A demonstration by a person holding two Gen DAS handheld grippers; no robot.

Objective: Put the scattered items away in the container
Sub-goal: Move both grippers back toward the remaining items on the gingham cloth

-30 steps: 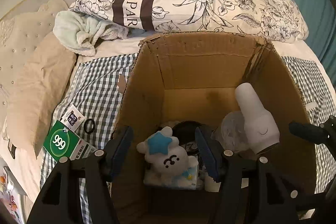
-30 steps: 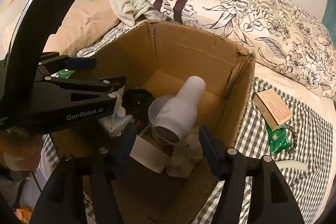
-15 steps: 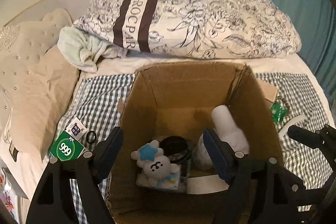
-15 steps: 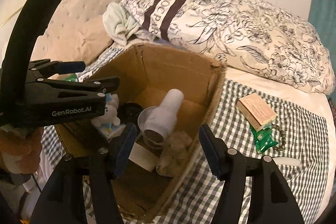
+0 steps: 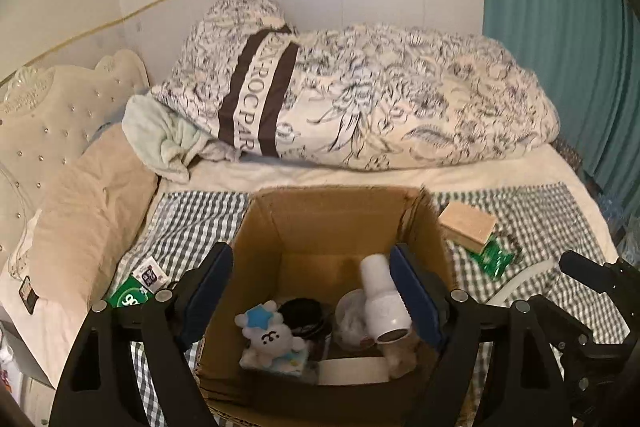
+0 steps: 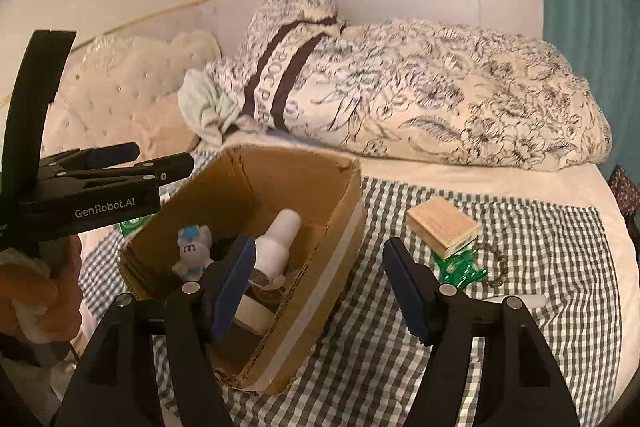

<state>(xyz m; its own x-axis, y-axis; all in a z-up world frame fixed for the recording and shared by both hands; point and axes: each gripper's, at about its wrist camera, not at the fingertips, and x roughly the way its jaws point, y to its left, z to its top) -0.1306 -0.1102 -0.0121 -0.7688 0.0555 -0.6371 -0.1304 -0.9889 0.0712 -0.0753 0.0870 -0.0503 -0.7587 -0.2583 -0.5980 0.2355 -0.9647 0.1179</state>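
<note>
Both hand-held grippers, left and right, hang released and empty above the box on the bed. Right of it lies the wooden block: rigid, probably light; grip across its short sides, clear of the green packet.

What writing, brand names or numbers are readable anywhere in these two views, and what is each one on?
"GenRobot.AI": white lettering on the side of the left gripper.
"ROCPAR": on the pale band between the dark stripes of the floral pillow; letters before it are hidden by a fold.
"9": white digits, partly cut off, on the green box left of the cardboard box.
The small card is too small to read.
</note>
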